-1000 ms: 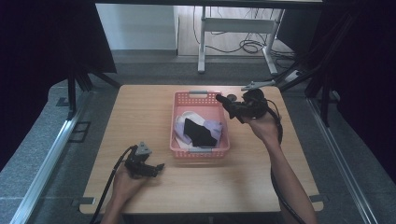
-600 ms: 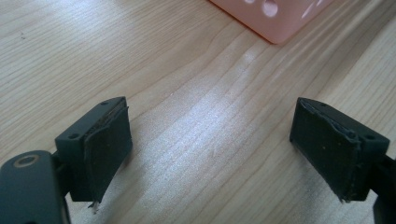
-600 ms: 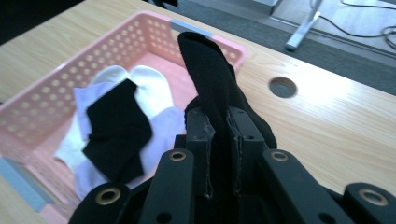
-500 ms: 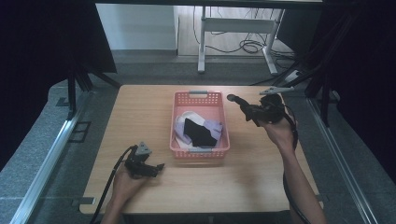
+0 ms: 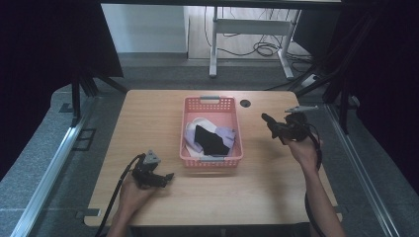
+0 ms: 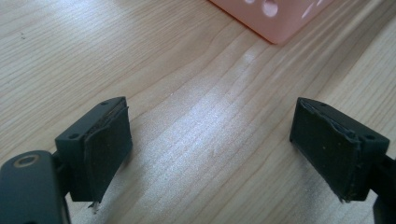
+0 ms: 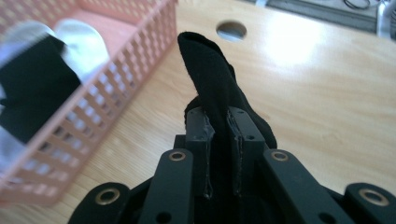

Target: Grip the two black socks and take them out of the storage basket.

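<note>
Here we see the wooden table (image 5: 148,113) bearing a pink basket (image 5: 236,128) of socks; the right gripper (image 7: 219,126), jaws clamped on a black sock (image 7: 208,70), calls for set-down beside it. The left gripper (image 6: 210,135) rests, jaws apart.

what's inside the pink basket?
In the pink plastic lattice basket: a black cloth piece atop white and lavender fabric pieces. Whatever lies beneath them is covered.

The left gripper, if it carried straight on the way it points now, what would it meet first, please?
Probably the pink basket. The left gripper is open and low over the bare table, and the basket's near corner lies ahead, slightly right of centre. Depth is unclear, so it could brush the wood first.
</note>
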`<state>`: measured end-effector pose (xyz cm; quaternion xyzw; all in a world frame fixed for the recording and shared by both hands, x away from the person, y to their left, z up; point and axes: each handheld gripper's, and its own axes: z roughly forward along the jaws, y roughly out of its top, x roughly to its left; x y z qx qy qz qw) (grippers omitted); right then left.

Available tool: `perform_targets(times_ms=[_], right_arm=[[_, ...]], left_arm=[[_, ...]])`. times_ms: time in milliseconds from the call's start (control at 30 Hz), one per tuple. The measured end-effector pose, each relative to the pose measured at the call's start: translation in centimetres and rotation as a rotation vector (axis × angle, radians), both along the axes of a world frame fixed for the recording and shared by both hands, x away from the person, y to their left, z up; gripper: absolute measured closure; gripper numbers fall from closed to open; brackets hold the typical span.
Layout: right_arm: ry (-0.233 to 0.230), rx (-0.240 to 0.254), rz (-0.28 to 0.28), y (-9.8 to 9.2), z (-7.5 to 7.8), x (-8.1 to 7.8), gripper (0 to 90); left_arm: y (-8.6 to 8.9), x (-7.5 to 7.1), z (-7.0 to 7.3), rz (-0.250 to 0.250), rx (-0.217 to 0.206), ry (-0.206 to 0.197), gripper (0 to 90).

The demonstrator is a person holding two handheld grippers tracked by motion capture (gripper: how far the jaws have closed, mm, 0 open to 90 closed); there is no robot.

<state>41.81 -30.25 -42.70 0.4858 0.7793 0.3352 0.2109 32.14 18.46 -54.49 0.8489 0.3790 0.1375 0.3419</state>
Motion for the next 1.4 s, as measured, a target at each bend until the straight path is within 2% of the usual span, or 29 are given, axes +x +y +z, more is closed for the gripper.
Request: perform_targets(times_ms=[100,133,167,300,400,433,500,600,733,833,967,1033,1300,1400], right_arm=[[0.018,-0.004,-0.017,-0.3,-1.6,0.1,78.9],[0.033,-0.008,-0.020,-0.4,-2.6,0.2,78.7],[0.033,-0.008,-0.020,-0.4,-2.6,0.2,78.7],[0.060,-0.010,-0.021,-0.3,-4.4,0.3,77.6],[0.100,-0.025,-0.022,-0.2,-6.1,0.4,75.0],[0.100,-0.025,-0.022,-0.2,-6.1,0.4,75.0],[0.130,-0.026,-0.031,-0.3,-7.1,0.5,71.0],[0.138,-0.025,-0.037,-0.4,-7.4,0.6,66.7],[0.126,0.017,-0.034,-0.8,-6.8,0.4,57.5],[0.115,0.029,-0.021,-0.9,-6.0,0.2,50.4],[0.072,0.046,-0.024,-0.9,-4.8,0.0,44.1],[0.064,0.041,-0.019,-0.8,-4.5,-0.1,43.4],[0.030,0.074,0.049,0.9,-2.3,-0.4,39.2],[0.022,0.067,0.066,1.8,-1.6,-0.4,38.6]], left_arm=[[0.0,0.0,0.0,0.000,0.000,0.000,12.6],[0.0,0.0,0.0,0.000,0.000,0.001,12.5],[0.0,0.0,0.0,0.001,-0.001,0.000,12.5],[0.0,0.0,0.0,0.001,-0.002,0.000,12.6],[0.0,0.0,0.0,0.001,-0.002,0.000,12.5],[0.0,0.0,0.0,0.001,-0.002,0.000,12.5],[0.0,0.0,0.0,0.001,-0.002,-0.001,12.6],[0.0,0.0,0.0,0.001,-0.002,-0.001,12.6],[0.0,0.0,0.0,0.002,-0.002,-0.002,12.5],[0.0,0.0,0.0,0.001,-0.003,-0.002,12.6],[0.0,0.0,0.0,0.001,-0.003,-0.002,12.5],[0.0,0.0,0.0,0.000,-0.001,0.000,12.6],[0.0,0.0,0.0,0.001,-0.001,-0.002,12.6],[0.0,0.0,0.0,0.001,-0.001,-0.002,12.6]])
